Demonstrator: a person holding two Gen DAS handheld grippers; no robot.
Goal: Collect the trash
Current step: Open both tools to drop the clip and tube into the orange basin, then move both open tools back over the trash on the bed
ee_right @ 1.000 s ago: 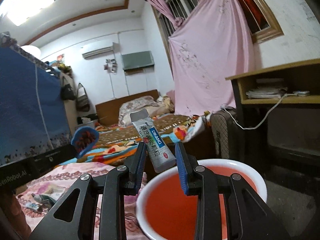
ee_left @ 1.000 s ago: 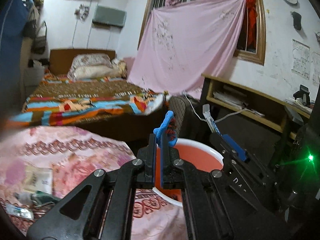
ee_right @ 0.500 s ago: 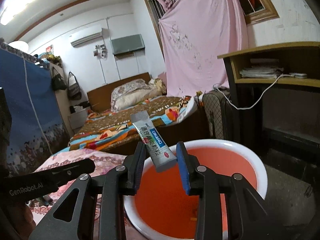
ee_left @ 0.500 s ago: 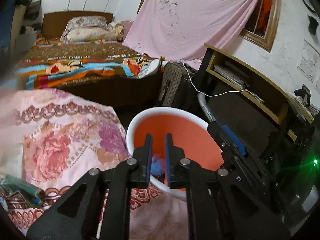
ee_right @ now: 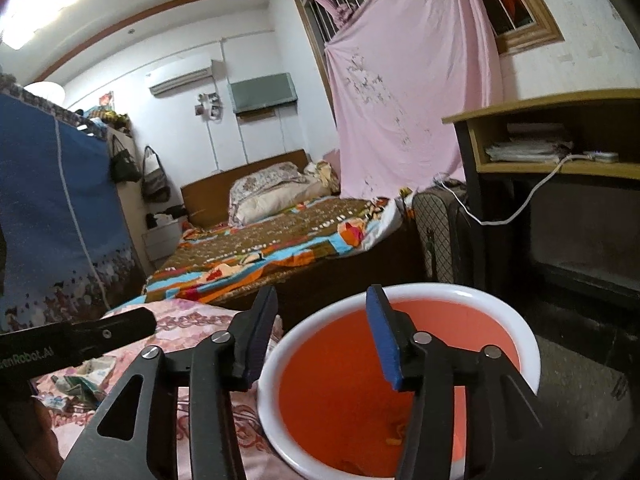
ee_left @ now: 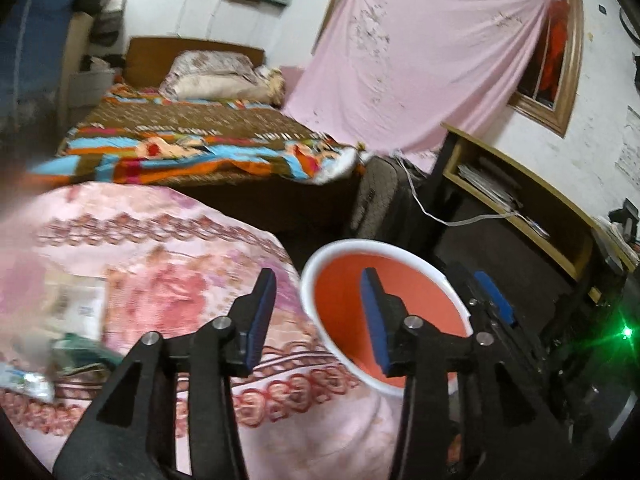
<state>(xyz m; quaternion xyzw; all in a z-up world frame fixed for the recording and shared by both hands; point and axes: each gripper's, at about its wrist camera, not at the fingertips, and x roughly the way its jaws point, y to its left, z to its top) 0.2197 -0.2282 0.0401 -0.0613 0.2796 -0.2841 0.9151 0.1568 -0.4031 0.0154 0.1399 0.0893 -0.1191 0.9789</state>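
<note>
A white basin with an orange inside (ee_left: 344, 248) (ee_right: 440, 292) stands beside the pink flowered cloth (ee_left: 168, 264). My left gripper (ee_left: 318, 304) is open and empty, straddling the basin's near left rim. My right gripper (ee_right: 322, 332) is open and empty above the basin's left side. Small scraps lie on the basin's bottom (ee_right: 394, 428). Several wrappers and sachets (ee_left: 60, 344) lie on the cloth at the left; they also show in the right wrist view (ee_right: 76, 384). The left gripper's arm (ee_right: 80, 340) crosses the right wrist view at the left.
A bed with a striped blanket (ee_right: 280, 248) lies behind. A wooden desk with papers (ee_right: 552, 152) and a white cable stands to the right. A dark checked suitcase (ee_right: 440, 236) leans beside it. A pink sheet (ee_right: 408, 80) hangs over the window.
Both grippers opened. The blue wrapper left the left gripper and the grey sachet left the right gripper; neither is in view now. The left gripper shifted left, toward the cloth.
</note>
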